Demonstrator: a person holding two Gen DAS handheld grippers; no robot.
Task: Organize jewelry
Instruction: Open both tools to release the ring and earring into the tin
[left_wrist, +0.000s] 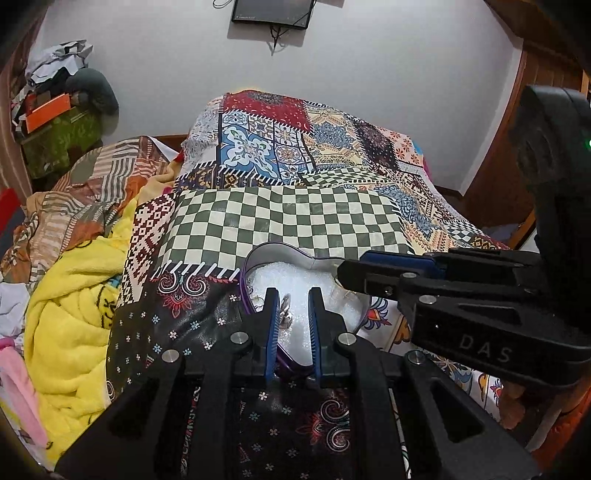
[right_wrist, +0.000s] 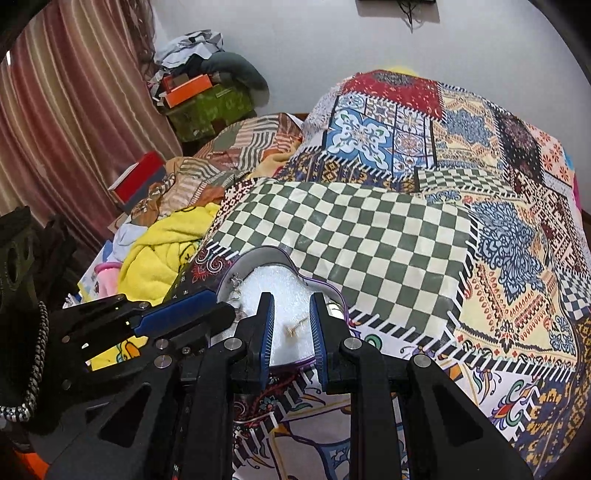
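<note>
Left wrist view: my left gripper (left_wrist: 291, 314) sits nearest, jaws drawn in to a narrow gap, pinching nothing; a silver earring (left_wrist: 285, 314) lies between them on the white foam of the heart-shaped box (left_wrist: 258, 254). Right gripper (left_wrist: 345, 275) hovers over the box's far side.

Right wrist view: jaws equally narrow, empty, gold earring (right_wrist: 295, 326) loose on the foam between them. More silver pieces (right_wrist: 236, 286) at the box's left edge. Jewelry's in the box; nothing visibly sorted yet.
</note>
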